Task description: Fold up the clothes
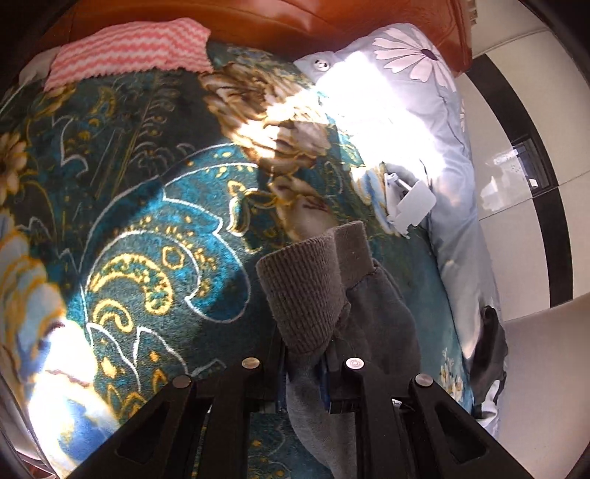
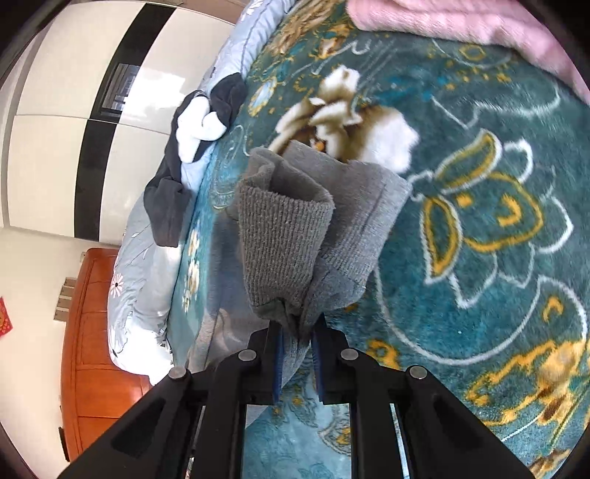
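Observation:
A grey garment with ribbed cuffs is held up over a teal floral blanket (image 1: 155, 228) on a bed. My left gripper (image 1: 306, 372) is shut on the grey garment (image 1: 313, 294), whose ribbed cuff sticks up past the fingers. My right gripper (image 2: 297, 353) is shut on another ribbed cuff of the grey garment (image 2: 284, 235), which stands folded over above the blue pads. The rest of the garment hangs down below both grippers and is mostly hidden.
A pink zigzag cloth (image 1: 129, 51) lies at the blanket's far end, and a pink cloth (image 2: 461, 22) shows in the right wrist view. A dark and white garment (image 2: 199, 121) lies on the light blue floral quilt (image 1: 435, 121). A white tag (image 1: 413, 202) rests there. A wooden headboard (image 2: 96, 331) borders the bed.

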